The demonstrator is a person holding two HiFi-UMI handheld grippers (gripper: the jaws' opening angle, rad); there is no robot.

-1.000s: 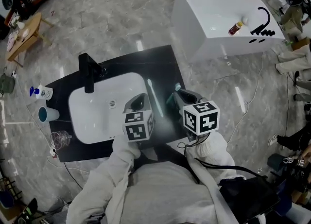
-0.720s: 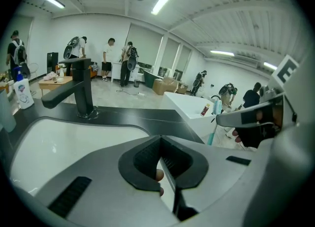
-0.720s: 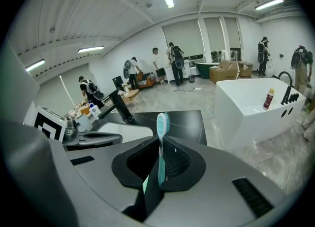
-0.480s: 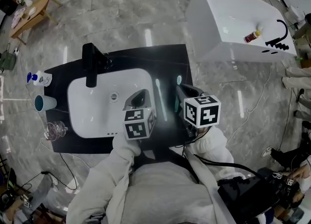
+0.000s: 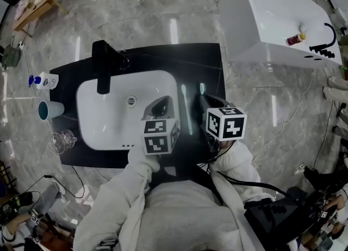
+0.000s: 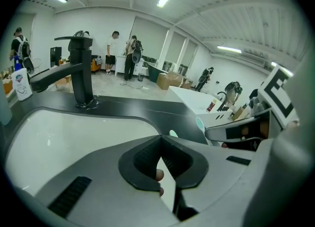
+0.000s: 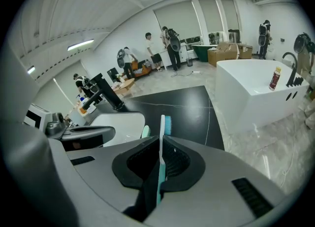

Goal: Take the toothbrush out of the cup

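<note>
At the far left edge of the black counter (image 5: 201,59) we see the blue cup (image 5: 50,111) standing upright, well apart from both grippers, with the black faucet (image 5: 103,70) and the white basin (image 5: 109,119) to its right. Our left gripper (image 6: 160,142) hangs over the basin's right side, its jaws brought together at the tips with nothing between them. Just to its right, our right gripper (image 7: 161,145) has its jaws clamped on the toothbrush (image 7: 162,130), handle pinched between the pads and bristle end poking out forward above the counter.
</note>
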